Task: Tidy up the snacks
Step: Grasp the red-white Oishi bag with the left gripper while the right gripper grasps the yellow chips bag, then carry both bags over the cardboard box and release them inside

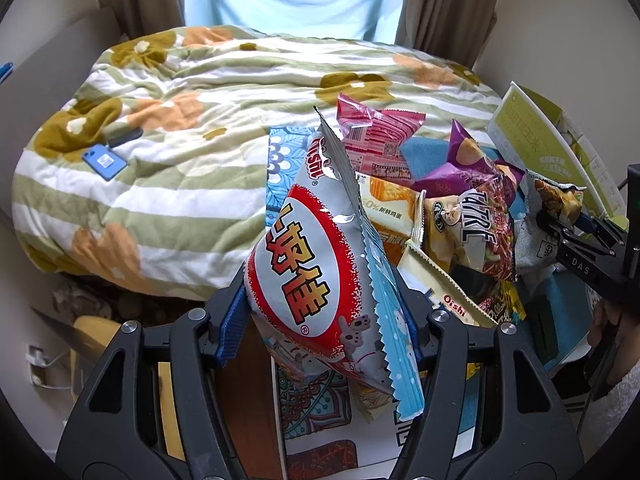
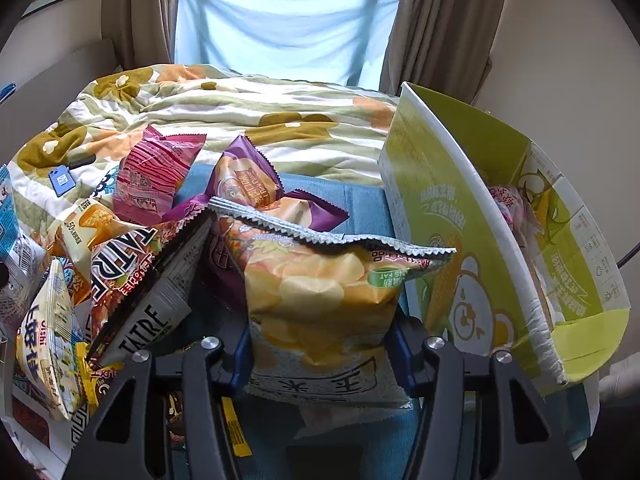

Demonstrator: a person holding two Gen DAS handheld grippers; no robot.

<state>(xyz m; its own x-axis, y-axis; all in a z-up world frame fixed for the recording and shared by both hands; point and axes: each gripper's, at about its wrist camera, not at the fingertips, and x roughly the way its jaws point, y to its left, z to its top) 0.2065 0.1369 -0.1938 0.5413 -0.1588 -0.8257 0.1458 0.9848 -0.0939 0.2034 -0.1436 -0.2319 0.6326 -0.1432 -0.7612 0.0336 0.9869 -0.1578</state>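
Note:
My left gripper (image 1: pixel 326 312) is shut on a silver and red Oishi snack bag (image 1: pixel 308 256) and holds it up above the snack pile. My right gripper (image 2: pixel 322 344) is shut on a yellow chip bag (image 2: pixel 320 292), just left of a green cardboard box (image 2: pixel 440 240). The box is open and holds a pink snack packet (image 2: pixel 506 200). Loose bags lie in a pile: a pink bag (image 2: pixel 154 178), a purple bag (image 2: pixel 248 184), a Tatre bag (image 2: pixel 132 276) and a small Oishi bag (image 2: pixel 48 340). The right gripper also shows in the left wrist view (image 1: pixel 560 220).
The pile lies on a blue cloth (image 2: pixel 360 204) beside a flowered green-striped quilt (image 1: pixel 180 140). A blue phone (image 1: pixel 104 161) lies on the quilt. Curtains and a window stand behind. A patterned mat (image 1: pixel 312 400) is under the left gripper.

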